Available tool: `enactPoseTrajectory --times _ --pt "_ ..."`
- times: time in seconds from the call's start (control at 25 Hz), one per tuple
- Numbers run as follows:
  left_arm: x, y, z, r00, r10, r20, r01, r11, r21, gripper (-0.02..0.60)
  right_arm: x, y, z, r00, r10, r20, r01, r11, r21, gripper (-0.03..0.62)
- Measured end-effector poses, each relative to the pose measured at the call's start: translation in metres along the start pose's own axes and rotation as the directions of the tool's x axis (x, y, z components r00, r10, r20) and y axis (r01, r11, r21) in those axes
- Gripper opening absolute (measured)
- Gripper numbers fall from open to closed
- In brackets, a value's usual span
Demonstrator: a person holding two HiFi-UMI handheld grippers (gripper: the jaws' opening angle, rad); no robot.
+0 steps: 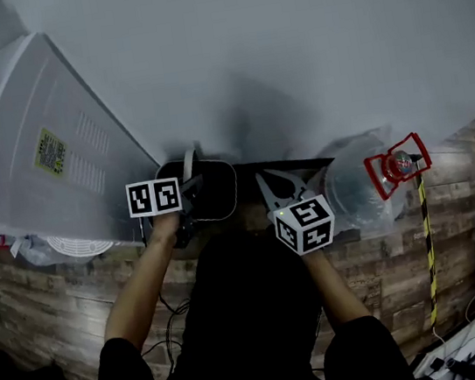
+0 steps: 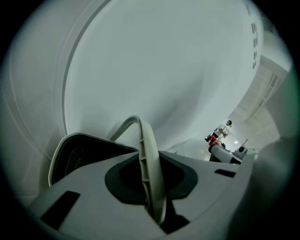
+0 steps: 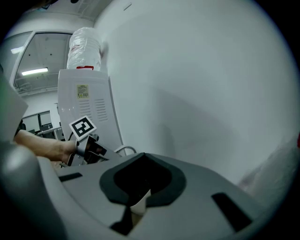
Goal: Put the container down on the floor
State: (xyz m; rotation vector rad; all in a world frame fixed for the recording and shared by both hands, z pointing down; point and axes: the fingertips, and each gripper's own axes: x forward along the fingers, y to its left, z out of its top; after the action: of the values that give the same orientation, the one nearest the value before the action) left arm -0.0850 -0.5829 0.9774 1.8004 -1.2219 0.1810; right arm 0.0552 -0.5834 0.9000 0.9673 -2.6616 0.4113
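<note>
The container point(image 1: 216, 192) is a dark mesh bin with a pale rim and a pale hoop handle point(image 1: 190, 167), held in front of me close to the white wall. My left gripper point(image 1: 186, 185) is shut on that handle; in the left gripper view the handle point(image 2: 147, 159) runs between the jaws of the left gripper point(image 2: 152, 190), with the bin's mesh inside point(image 2: 79, 157) at the left. My right gripper point(image 1: 278, 191) is shut on a thin pale edge point(image 3: 139, 205) of the container; the right gripper point(image 3: 138, 202) hides most of it. The left gripper point(image 3: 88, 147) also shows in the right gripper view.
A white water dispenser point(image 1: 47, 160) stands at the left, its bottle point(image 3: 84, 47) on top. The white wall point(image 1: 305, 50) lies straight ahead. A clear plastic bag point(image 1: 356, 186) and a red stand on a striped pole point(image 1: 398, 166) sit at the right. Below is wood-patterned floor point(image 1: 61, 313) with cables.
</note>
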Motion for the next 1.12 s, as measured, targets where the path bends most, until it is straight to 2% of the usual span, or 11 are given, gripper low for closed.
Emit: enactPoseTrajectory --times 0.16,0.76,0.96,1.12 --pt "0.011 0.019 -0.009 0.999 0.043 -0.014 -0.043 0.999 -0.024 0.06 0.001 0.001 -0.012 1.0 -0.002 -0.017 0.002 1.0 0.009 0.011" --pt "0.039 0.078 -0.032 0.98 0.188 -0.061 -0.19 0.981 -0.031 0.057 0.005 -0.008 -0.028 0.999 -0.004 -0.054 0.004 1.0 -0.004 0.011" --pt "0.037 0.091 -0.039 0.978 0.201 -0.058 -0.204 0.978 -0.044 0.055 0.007 -0.014 -0.032 0.998 -0.004 -0.064 0.004 1.0 0.0 0.011" --pt "0.034 0.103 -0.037 0.964 0.263 -0.045 -0.264 0.965 -0.008 0.055 0.008 -0.018 -0.034 0.998 -0.006 -0.062 0.007 1.0 0.007 0.011"
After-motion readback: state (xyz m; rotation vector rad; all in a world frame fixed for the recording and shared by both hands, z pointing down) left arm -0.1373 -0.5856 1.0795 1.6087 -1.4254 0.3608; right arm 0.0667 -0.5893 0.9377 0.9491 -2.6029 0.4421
